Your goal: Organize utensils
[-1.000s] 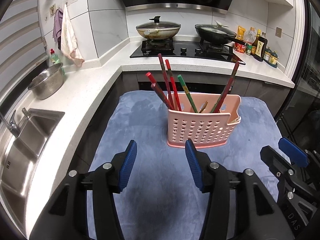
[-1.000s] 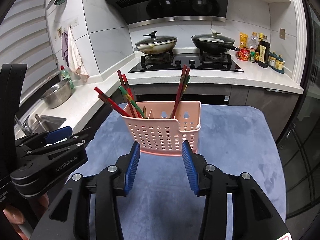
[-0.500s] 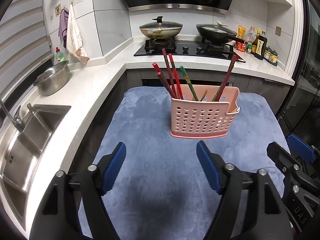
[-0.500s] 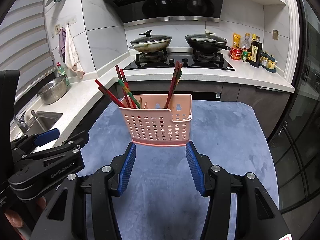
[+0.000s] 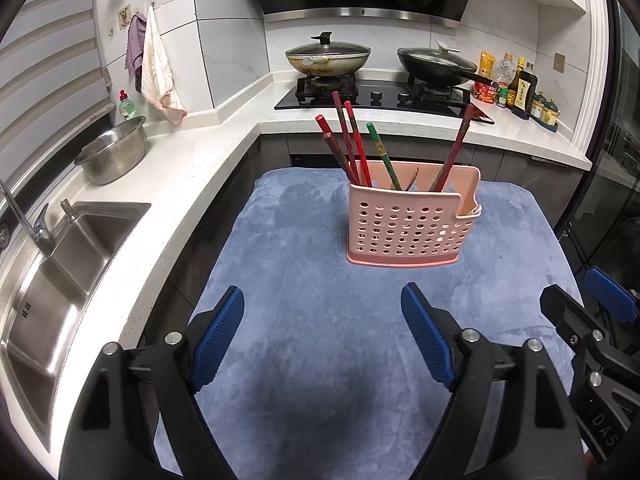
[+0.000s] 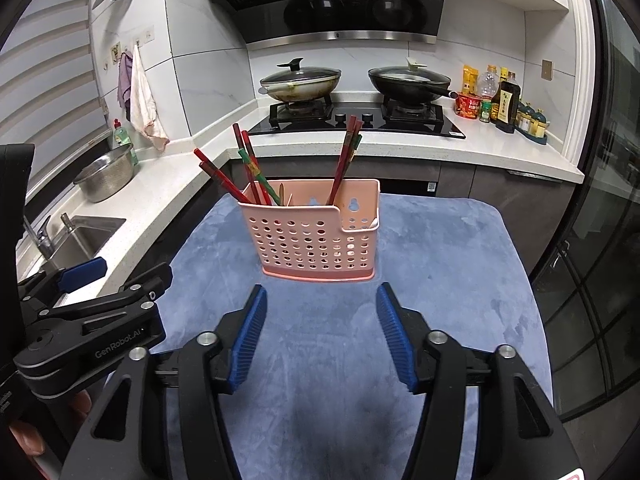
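A pink perforated utensil basket (image 5: 408, 224) stands upright on a blue-grey mat (image 5: 320, 340); it also shows in the right wrist view (image 6: 316, 240). Several red and green chopsticks (image 5: 352, 140) lean out of it, some to the left and some to the right (image 6: 346, 160). My left gripper (image 5: 322, 336) is open and empty, back from the basket over the mat. My right gripper (image 6: 320, 332) is open and empty, also short of the basket. Each gripper shows at the edge of the other's view.
A white counter (image 5: 168, 184) runs along the left with a steel sink (image 5: 52, 280), tap and metal bowl (image 5: 114, 154). A hob with two lidded pans (image 5: 328, 56) is behind. Bottles (image 5: 516, 88) stand at the back right. A glass door (image 6: 600, 280) is right.
Both grippers have pulled back from the basket, so it looks smaller and farther. The left jaws have opened wider; the right jaws opened a little too.
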`<act>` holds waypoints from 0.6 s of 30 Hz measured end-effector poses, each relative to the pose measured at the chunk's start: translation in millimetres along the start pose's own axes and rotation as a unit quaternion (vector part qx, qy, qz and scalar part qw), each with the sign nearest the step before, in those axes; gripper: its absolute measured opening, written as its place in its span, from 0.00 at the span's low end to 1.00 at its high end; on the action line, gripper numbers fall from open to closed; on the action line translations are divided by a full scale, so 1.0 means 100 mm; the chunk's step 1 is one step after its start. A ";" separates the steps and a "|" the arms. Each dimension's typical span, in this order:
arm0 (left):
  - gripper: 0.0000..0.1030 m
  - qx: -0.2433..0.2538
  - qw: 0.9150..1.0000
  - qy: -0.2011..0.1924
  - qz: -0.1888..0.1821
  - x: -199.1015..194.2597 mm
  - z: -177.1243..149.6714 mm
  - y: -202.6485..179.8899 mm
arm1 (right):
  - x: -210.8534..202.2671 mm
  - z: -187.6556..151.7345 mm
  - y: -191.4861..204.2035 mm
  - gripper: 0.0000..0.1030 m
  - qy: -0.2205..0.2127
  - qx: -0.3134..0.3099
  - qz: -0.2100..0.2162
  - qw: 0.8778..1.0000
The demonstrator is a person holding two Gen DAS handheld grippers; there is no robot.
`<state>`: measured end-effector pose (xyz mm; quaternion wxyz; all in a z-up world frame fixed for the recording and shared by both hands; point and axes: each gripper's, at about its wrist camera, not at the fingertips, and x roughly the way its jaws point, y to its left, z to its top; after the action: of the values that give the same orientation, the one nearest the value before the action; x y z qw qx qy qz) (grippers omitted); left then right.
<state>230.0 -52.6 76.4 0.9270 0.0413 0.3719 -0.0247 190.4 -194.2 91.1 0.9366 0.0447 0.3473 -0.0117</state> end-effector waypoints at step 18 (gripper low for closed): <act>0.86 0.003 1.000 0.009 0.004 0.05 -0.07 0.00 | 0.00 -0.08 -0.03 0.82 -0.001 -0.003 -0.020 1.000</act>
<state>229.0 -52.2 68.1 0.9237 0.0458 0.3797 -0.0214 185.2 -196.2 85.3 0.9367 0.0348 0.3472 -0.0295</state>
